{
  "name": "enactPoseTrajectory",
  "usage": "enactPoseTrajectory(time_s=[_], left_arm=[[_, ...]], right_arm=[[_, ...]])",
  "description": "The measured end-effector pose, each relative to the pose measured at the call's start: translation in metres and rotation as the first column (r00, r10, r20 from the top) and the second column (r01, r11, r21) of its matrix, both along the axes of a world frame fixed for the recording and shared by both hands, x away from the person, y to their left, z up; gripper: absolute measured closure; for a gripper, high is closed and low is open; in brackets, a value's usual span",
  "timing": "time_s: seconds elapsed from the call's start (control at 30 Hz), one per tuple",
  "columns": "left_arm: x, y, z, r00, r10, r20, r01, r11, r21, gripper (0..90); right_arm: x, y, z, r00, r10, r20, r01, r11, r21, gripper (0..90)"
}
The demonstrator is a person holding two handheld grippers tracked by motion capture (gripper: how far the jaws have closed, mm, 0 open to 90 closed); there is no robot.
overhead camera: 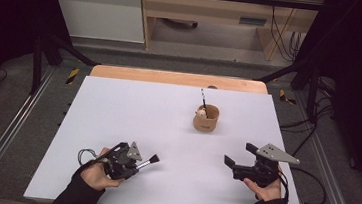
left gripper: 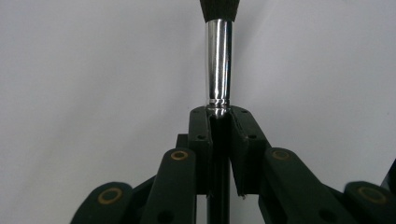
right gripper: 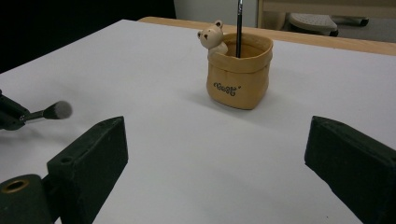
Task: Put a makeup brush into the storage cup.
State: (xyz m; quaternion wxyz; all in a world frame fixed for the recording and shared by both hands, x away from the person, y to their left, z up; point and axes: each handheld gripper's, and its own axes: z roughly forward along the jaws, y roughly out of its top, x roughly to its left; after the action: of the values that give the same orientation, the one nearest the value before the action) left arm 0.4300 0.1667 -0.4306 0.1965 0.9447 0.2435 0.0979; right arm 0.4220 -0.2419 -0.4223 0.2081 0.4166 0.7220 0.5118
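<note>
Brush (left gripper: 218,60) sits clamped in your left gripper (overhead camera: 139,164), whose jaws are pressed tight on its handle just below the shiny metal ferrule; the dark bristle head points away from your hand, over the white table (overhead camera: 133,107) near its front left. Your right gripper (overhead camera: 236,155) hovers at the front right with its jaws spread wide and nothing between them. Well apart from both, toward the back of the table, stands a tan pouch (right gripper: 239,77) with a small bear figure (right gripper: 212,37) at its rim and a thin dark stick (right gripper: 239,28) upright inside, possibly another brush handle.
</note>
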Motion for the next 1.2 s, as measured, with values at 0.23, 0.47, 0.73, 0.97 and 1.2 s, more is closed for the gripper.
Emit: enactPoseTrajectory(time_s=[0.23, 0.47, 0.73, 0.97, 1.2], left_arm=[[-0.002, 0.003, 0.006, 0.9998, 0.014, 0.016, -0.013, 0.9994, -0.032, 79.2], [-0.003, 0.004, 0.01, 0.9977, 0.039, 0.055, -0.035, 0.9973, -0.064, 79.2], [-0.003, 0.006, 0.013, 0.9941, 0.083, 0.07, -0.075, 0.9906, -0.115, 79.2], [-0.004, 0.009, 0.017, 0.9883, 0.119, 0.095, -0.103, 0.9817, -0.16, 79.2], [-0.003, 0.01, 0.019, 0.9821, 0.154, 0.108, -0.131, 0.9717, -0.197, 79.2]], right_arm=[[0.0, 0.001, 0.0, 1.0, 0.001, 0.0, -0.001, 1.0, 0.002, 6.7], [0.0, 0.001, 0.0, 1.0, -0.001, -0.001, 0.001, 1.0, 0.007, 6.8], [0.0, 0.002, 0.002, 1.0, 0.0, 0.002, 0.0, 1.0, 0.012, 6.9], [-0.001, 0.002, 0.003, 1.0, -0.007, 0.006, 0.006, 1.0, 0.018, 7.0], [-0.002, 0.003, 0.004, 0.9999, -0.005, 0.009, 0.005, 1.0, 0.03, 7.0]])
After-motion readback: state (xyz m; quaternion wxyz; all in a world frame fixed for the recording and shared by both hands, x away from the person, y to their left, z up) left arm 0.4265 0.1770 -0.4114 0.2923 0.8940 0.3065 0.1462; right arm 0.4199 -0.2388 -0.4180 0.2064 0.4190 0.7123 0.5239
